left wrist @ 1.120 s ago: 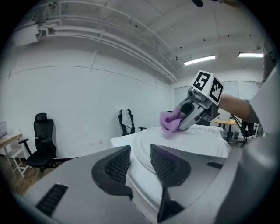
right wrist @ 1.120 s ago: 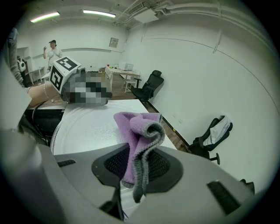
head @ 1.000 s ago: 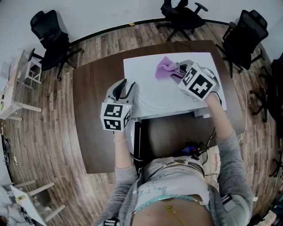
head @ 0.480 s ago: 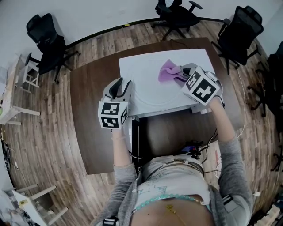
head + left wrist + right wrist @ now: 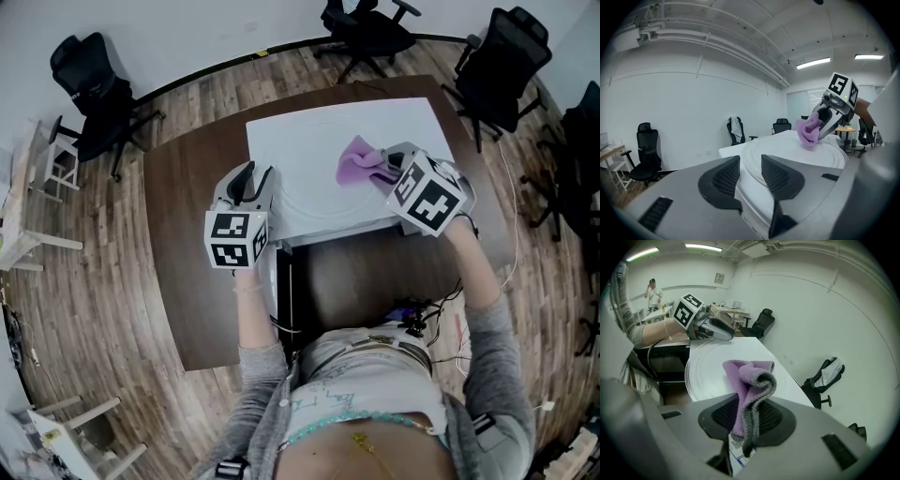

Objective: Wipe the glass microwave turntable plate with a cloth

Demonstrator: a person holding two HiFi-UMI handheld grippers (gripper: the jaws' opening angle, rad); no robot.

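Observation:
The clear glass turntable plate (image 5: 314, 192) lies on a white mat (image 5: 281, 131) on the dark table. My left gripper (image 5: 255, 176) is at the plate's left rim, and in the left gripper view the rim (image 5: 749, 161) fills the narrow gap between its jaws. My right gripper (image 5: 386, 169) is shut on a bunched purple cloth (image 5: 354, 161) with a grey edge. It holds the cloth down over the plate's right part. The right gripper view shows the cloth (image 5: 747, 376) standing up between the jaws, with the plate (image 5: 708, 371) beyond and the left gripper (image 5: 722, 331) at its far rim.
The mat covers the table's far half; brown tabletop (image 5: 187, 244) shows at the left and near side. Black office chairs (image 5: 94, 84) stand around on the wooden floor. A printed sheet (image 5: 736, 453) lies under the right jaws. A person (image 5: 652, 291) stands far off.
My right gripper has slid the purple cloth to the right across the plate. The left gripper has kept its place at the left rim.

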